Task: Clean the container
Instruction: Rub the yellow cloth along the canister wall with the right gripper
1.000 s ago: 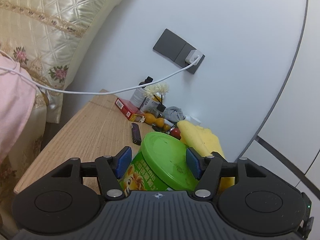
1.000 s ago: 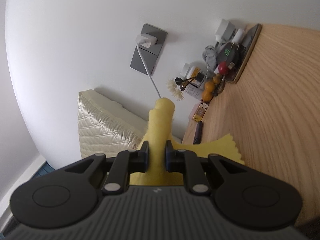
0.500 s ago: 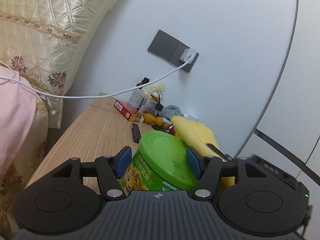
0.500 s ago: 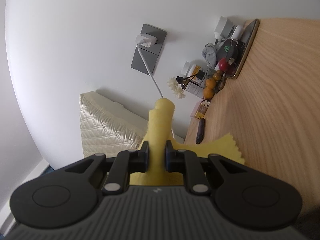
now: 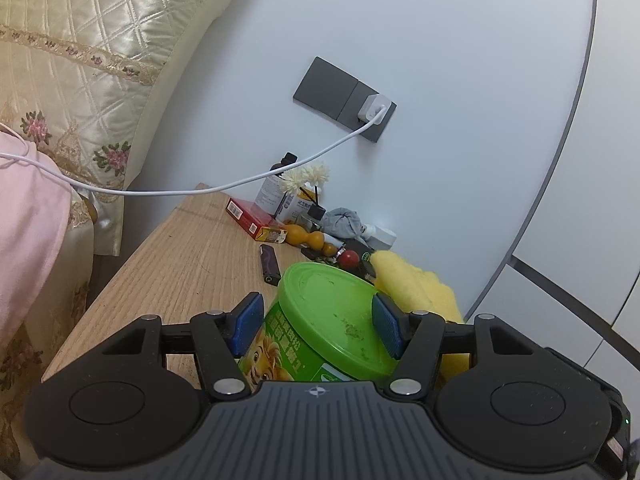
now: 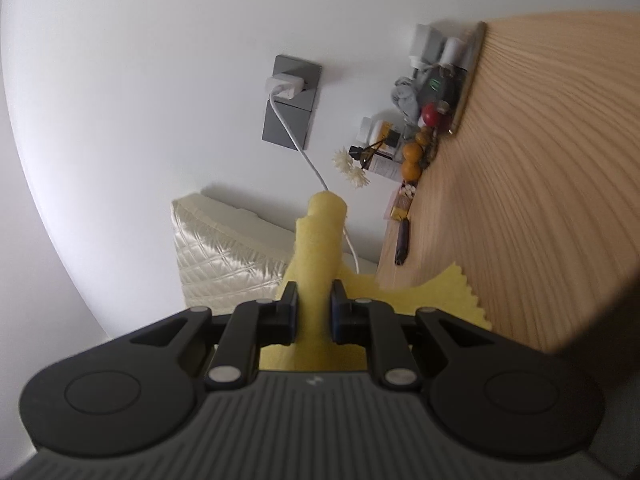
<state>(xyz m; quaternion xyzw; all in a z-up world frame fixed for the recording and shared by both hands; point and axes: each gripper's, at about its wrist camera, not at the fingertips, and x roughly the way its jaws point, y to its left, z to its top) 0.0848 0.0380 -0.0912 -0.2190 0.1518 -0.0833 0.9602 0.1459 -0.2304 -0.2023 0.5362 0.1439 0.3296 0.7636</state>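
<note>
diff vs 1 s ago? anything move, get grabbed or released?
No grab or release. The yellow cloth came in beside the green lid, reached furthest half a second ago, and has drawn back a little. Unchanged: left gripper clamps the green-lidded container, right gripper stays shut on the cloth.

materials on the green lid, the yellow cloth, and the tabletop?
Green lid: looks like moulded plastic, smooth and slightly glossy, with dirt specks showing on it.
Yellow cloth: soft fuzzy fabric, likely microfibre; matte nap and a zigzag-cut edge.
Tabletop: pale wood-grain surface with a matte finish; whether it is solid wood or laminate can't be told from here.
</note>
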